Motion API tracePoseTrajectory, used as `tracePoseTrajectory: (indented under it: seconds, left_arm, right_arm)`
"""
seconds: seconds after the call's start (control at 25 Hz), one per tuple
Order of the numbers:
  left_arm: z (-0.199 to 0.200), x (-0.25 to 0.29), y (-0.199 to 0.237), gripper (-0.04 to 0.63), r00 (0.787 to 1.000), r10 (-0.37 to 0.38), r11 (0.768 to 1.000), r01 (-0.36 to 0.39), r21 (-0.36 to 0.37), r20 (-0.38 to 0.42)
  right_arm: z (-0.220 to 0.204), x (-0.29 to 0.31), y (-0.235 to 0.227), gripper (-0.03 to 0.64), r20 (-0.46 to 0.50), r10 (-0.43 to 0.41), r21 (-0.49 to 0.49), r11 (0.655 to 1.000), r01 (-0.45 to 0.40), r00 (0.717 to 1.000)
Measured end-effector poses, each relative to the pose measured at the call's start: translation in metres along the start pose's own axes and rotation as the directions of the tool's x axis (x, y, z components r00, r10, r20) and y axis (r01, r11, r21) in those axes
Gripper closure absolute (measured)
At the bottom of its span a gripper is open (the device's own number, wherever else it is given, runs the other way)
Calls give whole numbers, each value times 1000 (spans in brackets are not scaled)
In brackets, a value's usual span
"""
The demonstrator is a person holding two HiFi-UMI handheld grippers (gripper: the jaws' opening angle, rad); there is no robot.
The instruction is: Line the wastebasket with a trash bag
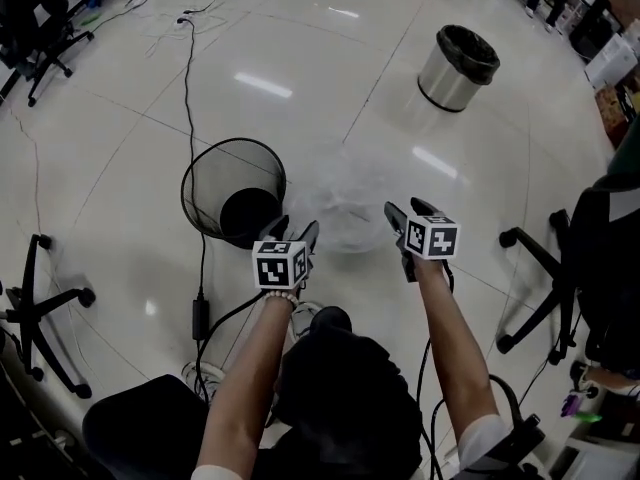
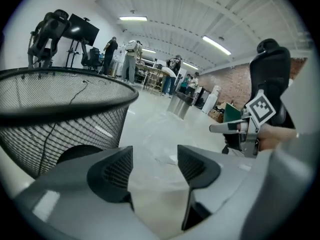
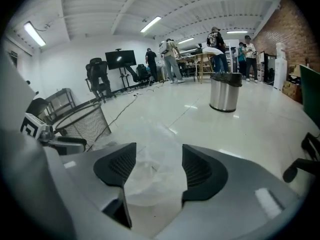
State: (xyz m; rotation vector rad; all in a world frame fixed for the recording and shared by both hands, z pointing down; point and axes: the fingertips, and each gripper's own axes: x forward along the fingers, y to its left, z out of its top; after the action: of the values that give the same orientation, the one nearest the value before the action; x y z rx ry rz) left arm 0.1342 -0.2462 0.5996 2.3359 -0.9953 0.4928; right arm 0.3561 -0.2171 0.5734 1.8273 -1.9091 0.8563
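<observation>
"Black wire-mesh wastebasket (image 1: 212,173), upright on the glossy pale floor (image 1: 110,148) in the head view. The crumpled clear plastic trash bag (image 1: 345,206) lies on the floor just to its right."

"And the tongs?"

"The left gripper (image 1: 294,230) is near the basket's rim, the right gripper (image 1: 406,208) at the bag's right edge. From above I cannot tell if either touches the plastic."

"The left gripper view?"

"Jaws spread, pads bare. The bag shows through the gap, on the floor ahead; the basket is close at left."

"The right gripper view?"

"Spread as well, gripping nothing, with the bag ahead. A round steel bin with a black liner (image 3: 225,91) stands well behind."
</observation>
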Motion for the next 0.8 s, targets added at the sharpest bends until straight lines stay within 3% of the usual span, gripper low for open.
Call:
tracePoseTrajectory:
  seconds: [0.2,0.4,0.44,0.52,0.6,0.8]
  left_arm:
    - [-13,34,11,293,1000,22,997,-22,-70,-6]
    - [-26,64,7,310,998,-26,989,19,-145,-52]
    - [-29,67,5,354,997,-45,988,35,-150,-66]
    - [-29,70,-1,578,995,-71,990,61,-127,-75]
    - [-21,70,-12,583,991,-119,989,113,-96,-61]
    - [28,40,-43,583,973,-223,972,226,-62,53]
  right_arm:
    - [-9,40,-29,259,-80,-33,-8,999,32,996]
    - [-27,67,-41,264,-146,-46,-68,997,36,988]
    - [-31,71,-42,305,-153,-47,-83,996,35,987]
    - [-35,78,-40,459,-157,-51,-126,991,32,986]
    - [-32,78,-34,613,-148,-52,-166,986,27,988]
    - [1,46,-15,615,-82,-22,-244,970,1,996]
